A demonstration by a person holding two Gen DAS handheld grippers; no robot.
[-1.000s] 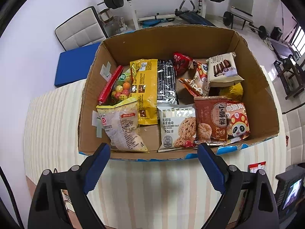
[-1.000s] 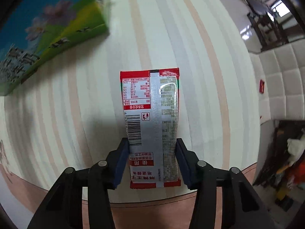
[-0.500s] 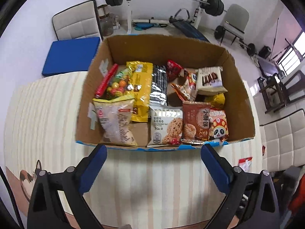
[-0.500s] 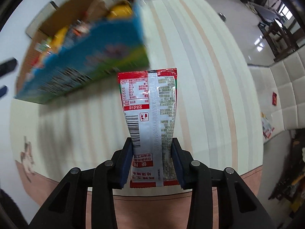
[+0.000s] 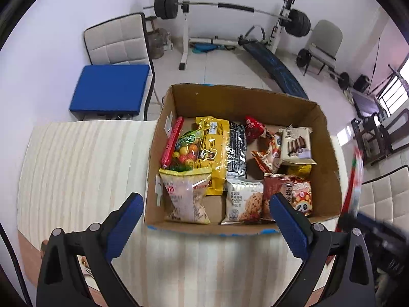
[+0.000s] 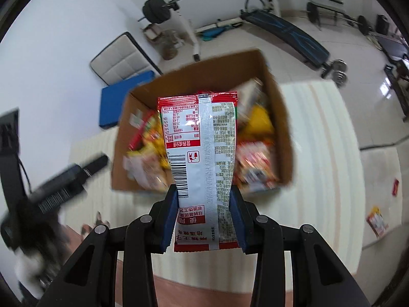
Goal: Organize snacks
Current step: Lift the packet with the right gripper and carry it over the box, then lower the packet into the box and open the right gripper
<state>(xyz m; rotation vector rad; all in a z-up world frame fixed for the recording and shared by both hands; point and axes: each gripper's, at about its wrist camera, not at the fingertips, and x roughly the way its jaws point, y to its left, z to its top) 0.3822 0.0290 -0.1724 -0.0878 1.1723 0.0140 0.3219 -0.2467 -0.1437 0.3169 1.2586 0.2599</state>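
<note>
Snacks fill the cardboard box (image 5: pixel 240 102), ahead of the left gripper (image 5: pixel 204 220), whose jaws stand wide and empty. In the right view, the right gripper (image 6: pixel 204 220) clamps the red packet (image 6: pixel 202 153), its long axis pointing toward the box beyond.

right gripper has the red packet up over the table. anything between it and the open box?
Nothing visible. The right gripper is shut on the red packet, held above the striped table; the cardboard box is open-topped. The left gripper, open and empty, sits off to the side.
</note>
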